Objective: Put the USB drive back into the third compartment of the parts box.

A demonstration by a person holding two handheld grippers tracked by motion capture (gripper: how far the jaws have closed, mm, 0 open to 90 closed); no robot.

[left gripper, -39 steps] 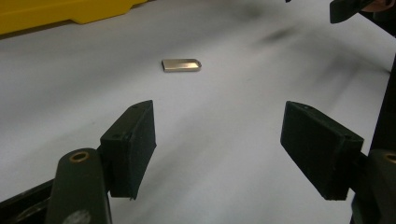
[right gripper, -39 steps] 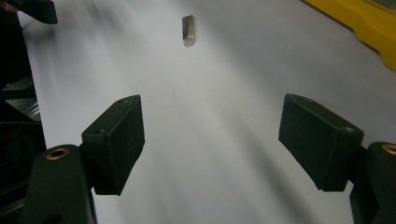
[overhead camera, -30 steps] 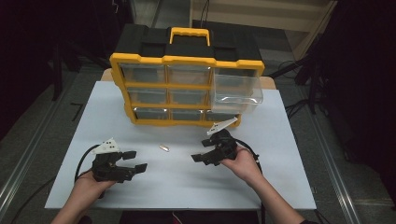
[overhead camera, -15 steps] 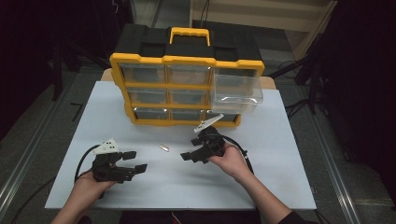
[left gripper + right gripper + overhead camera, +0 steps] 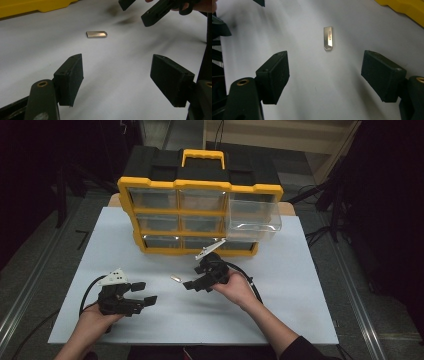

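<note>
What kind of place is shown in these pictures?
Probably a lab or workshop set up for recording: a white table on a dark floor, a yellow and black drawer organizer, and hand-held grippers, left and right, trailing cables.

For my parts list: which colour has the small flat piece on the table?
Silver metal piece, best seen in the right gripper view.

Bare white surface (image 5: 300, 285) is lying open between the right claw (image 5: 192, 279) and the small metal tag (image 5: 328, 38) just ahead of its spread jaws. Behind that claw the yellow organizer (image 5: 200, 185) is blocking passage, its pulled-out clear drawer (image 5: 252, 217) overhanging.
</note>
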